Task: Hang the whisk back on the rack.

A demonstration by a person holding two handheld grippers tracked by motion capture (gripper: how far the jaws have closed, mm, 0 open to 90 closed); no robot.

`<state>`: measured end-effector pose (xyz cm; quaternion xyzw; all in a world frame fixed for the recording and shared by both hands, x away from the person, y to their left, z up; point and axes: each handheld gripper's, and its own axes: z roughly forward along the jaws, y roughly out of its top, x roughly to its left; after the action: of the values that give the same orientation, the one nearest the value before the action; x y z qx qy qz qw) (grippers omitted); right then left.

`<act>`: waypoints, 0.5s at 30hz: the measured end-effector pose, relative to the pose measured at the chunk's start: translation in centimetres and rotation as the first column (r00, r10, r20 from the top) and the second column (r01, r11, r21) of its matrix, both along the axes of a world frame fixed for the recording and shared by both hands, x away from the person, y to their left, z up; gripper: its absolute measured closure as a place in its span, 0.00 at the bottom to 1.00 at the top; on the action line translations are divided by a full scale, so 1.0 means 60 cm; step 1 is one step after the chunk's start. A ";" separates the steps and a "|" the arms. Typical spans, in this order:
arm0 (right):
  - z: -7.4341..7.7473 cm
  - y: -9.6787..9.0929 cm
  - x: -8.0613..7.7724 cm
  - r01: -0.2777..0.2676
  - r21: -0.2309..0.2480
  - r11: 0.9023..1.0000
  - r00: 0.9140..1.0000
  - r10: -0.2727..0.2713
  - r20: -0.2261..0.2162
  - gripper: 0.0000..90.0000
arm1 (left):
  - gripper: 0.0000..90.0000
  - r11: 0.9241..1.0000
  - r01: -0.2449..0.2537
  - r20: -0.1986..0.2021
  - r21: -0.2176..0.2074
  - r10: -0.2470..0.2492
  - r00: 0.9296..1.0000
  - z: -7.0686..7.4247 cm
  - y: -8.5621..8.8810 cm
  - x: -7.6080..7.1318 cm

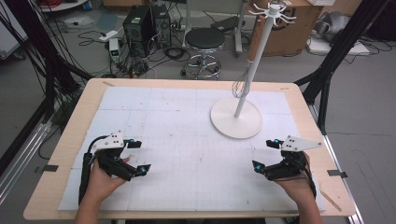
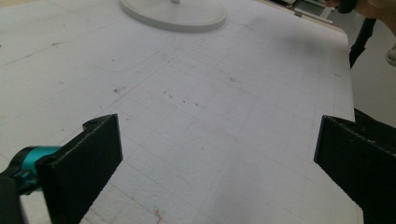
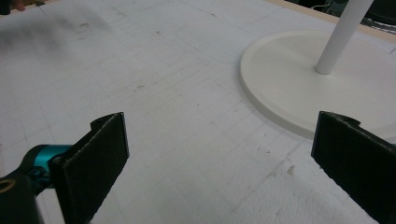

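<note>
High view first: I see the bench (image 1: 74,140) covered by a white gridded mat (image 1: 187,154), and my two hands come in from the bottom edge, each holding a pair of tongs low over the mat. The left tongs (image 1: 138,157) sit over the near left part of the mat, the right tongs (image 1: 267,154) over the near right part, well apart from each other. Both pairs stand wide apart and hold nothing.

Toward the far right of the mat stands a white rack (image 1: 242,100): a round flat base, a slim upright pole, and a ring of hooks at the top. A wire whisk (image 1: 241,86) hangs beside the pole, its wire bulb low, just above the base; which hook carries it I cannot tell.

From the left gripper view, the two black jaws rise at either side with bare mat (image 2: 210,121) between them, and the edge of the rack base (image 2: 175,16) shows at the top.

In the right gripper view the jaws are likewise spread, with the rack base (image 3: 289,88) and the foot of its pole near the right jaw, not touching it.

Beyond the bench, on the floor, there is a black round stool (image 1: 204,44), computer cases (image 1: 147,23) with tangled cables, and a cardboard box (image 1: 294,28).
</note>
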<state>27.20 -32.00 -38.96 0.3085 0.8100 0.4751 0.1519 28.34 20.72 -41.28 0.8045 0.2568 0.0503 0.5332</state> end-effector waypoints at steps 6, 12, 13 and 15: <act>-0.002 0.004 0.000 -0.007 -0.004 1.000 1.000 0.007 -0.004 0.03 | 0.02 1.000 -0.006 0.001 0.005 0.006 1.000 -0.001 0.001 -0.002; -0.002 0.003 0.002 -0.006 -0.003 1.000 1.000 0.006 0.000 0.03 | 0.02 0.999 -0.009 -0.008 0.043 0.010 1.000 -0.006 -0.005 -0.002; -0.002 0.003 0.002 -0.006 -0.003 1.000 1.000 0.006 0.000 0.03 | 0.02 0.999 -0.007 -0.010 0.043 0.007 1.000 -0.006 -0.006 -0.002; -0.002 0.003 0.002 -0.007 -0.005 1.000 1.000 0.007 0.001 0.03 | 0.02 0.999 -0.008 -0.007 0.040 0.008 1.000 -0.006 -0.006 -0.002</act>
<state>27.33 -31.81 -39.07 0.3050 0.8120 0.4739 0.1515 28.20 20.37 -41.63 0.8141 0.2608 0.0546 0.5160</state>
